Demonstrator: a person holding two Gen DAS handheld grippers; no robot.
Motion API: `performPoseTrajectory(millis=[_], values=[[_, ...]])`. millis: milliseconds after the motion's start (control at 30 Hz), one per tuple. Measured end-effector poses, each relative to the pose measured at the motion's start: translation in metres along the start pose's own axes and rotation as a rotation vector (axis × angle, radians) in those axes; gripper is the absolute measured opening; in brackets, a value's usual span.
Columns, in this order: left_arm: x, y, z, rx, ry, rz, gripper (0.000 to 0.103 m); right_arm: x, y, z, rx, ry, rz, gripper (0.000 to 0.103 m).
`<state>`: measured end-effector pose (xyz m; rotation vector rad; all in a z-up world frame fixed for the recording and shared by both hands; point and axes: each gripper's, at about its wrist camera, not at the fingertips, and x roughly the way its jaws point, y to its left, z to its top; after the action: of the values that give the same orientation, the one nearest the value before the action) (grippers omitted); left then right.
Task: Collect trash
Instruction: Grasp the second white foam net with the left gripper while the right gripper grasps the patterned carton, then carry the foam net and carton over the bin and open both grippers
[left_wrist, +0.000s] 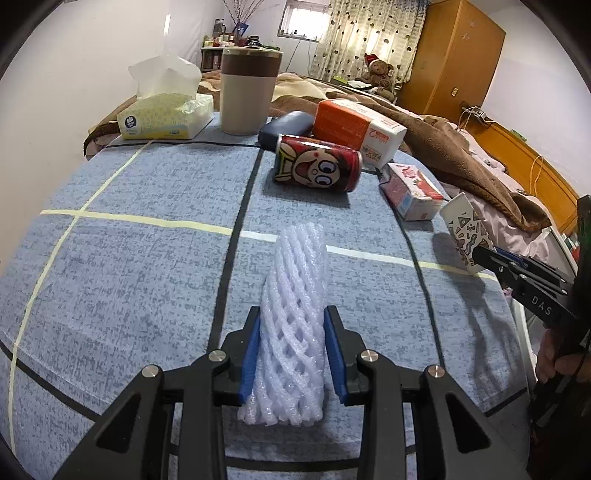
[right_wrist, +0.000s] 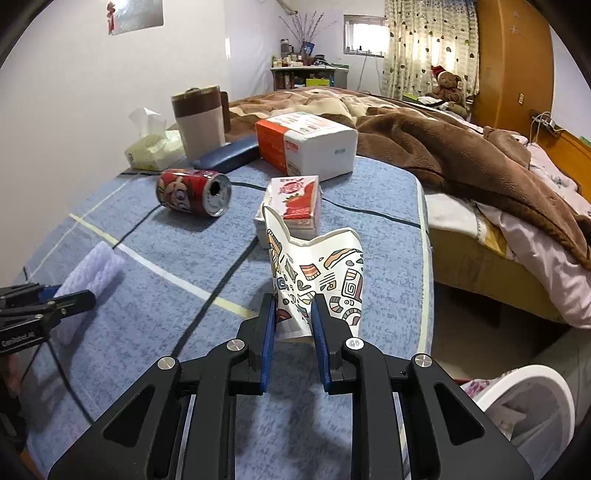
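Left gripper (left_wrist: 293, 325): its 2 blue pads are closed on the sides of a white foam fruit net (left_wrist: 295, 317), which lies lengthwise on the blue tablecloth (left_wrist: 129, 258) and points away from the gripper. Right gripper (right_wrist: 293, 314): its 2 pads pinch the lower part of a crumpled patterned paper cup (right_wrist: 321, 273), squeezing the wall inward so that the rim flares above the jaws. The cup stands near the right edge of the table.

Just behind the cup sits a small pink strawberry drink carton (right_wrist: 295, 201). To its left a red soda can (right_wrist: 192, 192) lies on its side, its opened top facing the right gripper. Farther back, an orange-and-white box (right_wrist: 306, 147) rests beside a dark blue case (right_wrist: 225, 155). At the far left corner stand a tall beige-and-brown lidded tumbler (left_wrist: 249, 92) and a yellow pack of tissues (left_wrist: 166, 114), the 2 just beside each other.

A white bin (right_wrist: 528, 398) stands on the floor below the table's right edge, at the lower right of the right wrist view. Beyond the table a bed carries a brown blanket (right_wrist: 443, 147).
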<state>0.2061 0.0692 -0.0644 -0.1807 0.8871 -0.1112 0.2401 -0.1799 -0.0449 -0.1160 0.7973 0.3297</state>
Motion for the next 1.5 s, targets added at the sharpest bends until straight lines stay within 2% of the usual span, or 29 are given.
performPoseTrajectory(millis=[367,633,1000,1500], values=[[-0.030,-0.019,-0.002,0.036,-0.053,-0.021,0.034,-0.030,0.005,-0.003,0.031,-0.062,0.019,0.020],[-0.054,-0.039,-0.003,0.075,-0.097,-0.059,0.034,-0.064,0.007,-0.011,0.043,-0.123,0.002,0.020],[-0.076,-0.087,-0.005,0.161,-0.142,-0.161,0.034,-0.118,-0.009,-0.030,0.078,-0.200,-0.103,0.020],[-0.092,-0.176,-0.002,0.312,-0.184,-0.291,0.034,-0.155,-0.045,-0.052,0.173,-0.241,-0.226,0.020]])
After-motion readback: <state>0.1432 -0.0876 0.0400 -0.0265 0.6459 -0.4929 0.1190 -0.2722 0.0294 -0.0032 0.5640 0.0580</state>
